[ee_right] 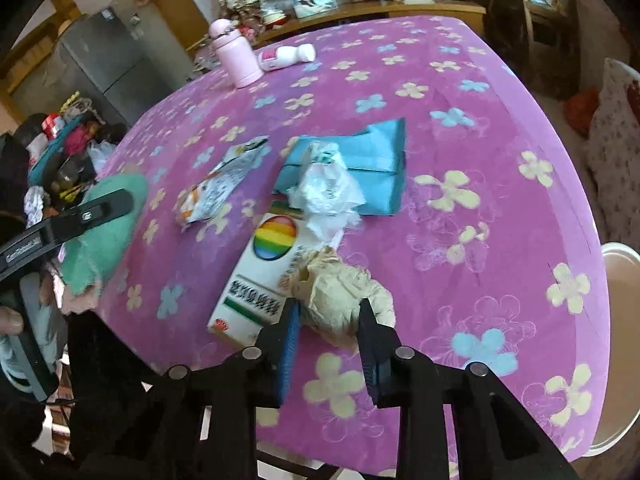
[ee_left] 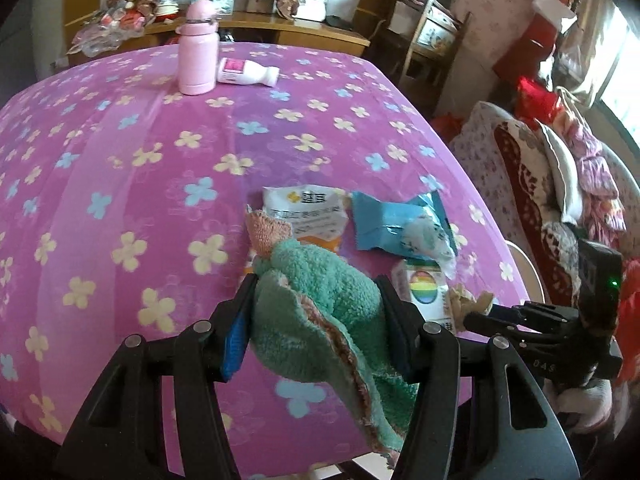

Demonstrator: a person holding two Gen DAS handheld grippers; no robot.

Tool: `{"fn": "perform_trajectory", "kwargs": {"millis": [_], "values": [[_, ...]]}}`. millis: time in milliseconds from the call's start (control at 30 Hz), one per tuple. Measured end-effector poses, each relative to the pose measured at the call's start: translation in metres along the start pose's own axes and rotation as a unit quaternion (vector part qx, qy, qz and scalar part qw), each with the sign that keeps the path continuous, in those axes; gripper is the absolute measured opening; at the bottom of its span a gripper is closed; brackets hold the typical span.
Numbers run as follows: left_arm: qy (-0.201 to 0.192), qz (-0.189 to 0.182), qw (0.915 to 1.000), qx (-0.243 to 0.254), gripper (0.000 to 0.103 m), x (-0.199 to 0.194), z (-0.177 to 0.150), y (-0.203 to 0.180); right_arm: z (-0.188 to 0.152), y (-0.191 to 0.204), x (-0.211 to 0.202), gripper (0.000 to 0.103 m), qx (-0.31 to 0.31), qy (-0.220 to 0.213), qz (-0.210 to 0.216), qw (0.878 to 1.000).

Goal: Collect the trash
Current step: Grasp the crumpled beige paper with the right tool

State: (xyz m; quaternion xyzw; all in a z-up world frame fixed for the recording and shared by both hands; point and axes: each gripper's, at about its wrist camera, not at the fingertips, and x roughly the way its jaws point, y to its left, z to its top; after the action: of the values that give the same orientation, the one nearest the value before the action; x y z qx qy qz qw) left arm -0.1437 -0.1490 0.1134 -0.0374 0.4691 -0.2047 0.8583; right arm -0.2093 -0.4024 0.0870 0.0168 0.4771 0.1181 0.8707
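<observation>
My left gripper (ee_left: 316, 280) is shut on a green towel (ee_left: 320, 320) with a pink edge, held just above the purple flowered tablecloth (ee_left: 120, 160). My right gripper (ee_right: 329, 306) is shut on a crumpled beige paper ball (ee_right: 340, 288) at the table's near edge. The ball lies against a white box with a rainbow circle (ee_right: 260, 276). Beyond the box are a crumpled clear plastic wrap (ee_right: 328, 188), a blue packet (ee_right: 368, 156) and a white-and-orange wrapper (ee_right: 224, 180). In the right wrist view the towel (ee_right: 116, 220) hangs at the left.
A pink flask (ee_left: 196, 52) stands at the table's far side, with a white bottle (ee_left: 248, 72) lying beside it. A white round container's rim (ee_right: 620, 264) shows beside the table on the right. Cluttered furniture and cushions surround the table.
</observation>
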Motion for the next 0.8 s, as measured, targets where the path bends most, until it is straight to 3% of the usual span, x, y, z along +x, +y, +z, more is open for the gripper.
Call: {"fn": "perform_trajectory", "kwargs": {"millis": [300, 500, 533, 567, 633, 800], "values": [[-0.004, -0.025, 0.9988, 0.042, 0.056, 0.003, 0.015, -0.050, 0.005, -0.012, -0.049, 0.019, -0.003, -0.052, -0.013, 0.999], [0.000, -0.039, 0.9973, 0.062, 0.056, 0.018, 0.023, -0.082, -0.003, -0.031, -0.046, 0.019, 0.019, -0.046, -0.016, 0.999], [0.002, -0.039, 0.9974, 0.061, 0.056, 0.019, 0.023, -0.084, -0.005, -0.032, -0.045, 0.025, 0.022, -0.046, -0.014, 0.999], [0.004, -0.039, 0.9974, 0.061, 0.056, 0.021, 0.023, -0.085, -0.007, -0.033, -0.043, 0.044, 0.024, -0.044, -0.012, 0.999], [0.006, -0.037, 0.9972, 0.064, 0.056, 0.023, 0.021, -0.086, -0.012, -0.032, -0.038, 0.058, 0.027, -0.038, -0.004, 0.999], [0.013, -0.030, 0.9974, 0.065, 0.056, 0.028, 0.021, -0.086, -0.011, -0.023, -0.012, 0.057, 0.024, -0.029, 0.018, 0.999]]}}
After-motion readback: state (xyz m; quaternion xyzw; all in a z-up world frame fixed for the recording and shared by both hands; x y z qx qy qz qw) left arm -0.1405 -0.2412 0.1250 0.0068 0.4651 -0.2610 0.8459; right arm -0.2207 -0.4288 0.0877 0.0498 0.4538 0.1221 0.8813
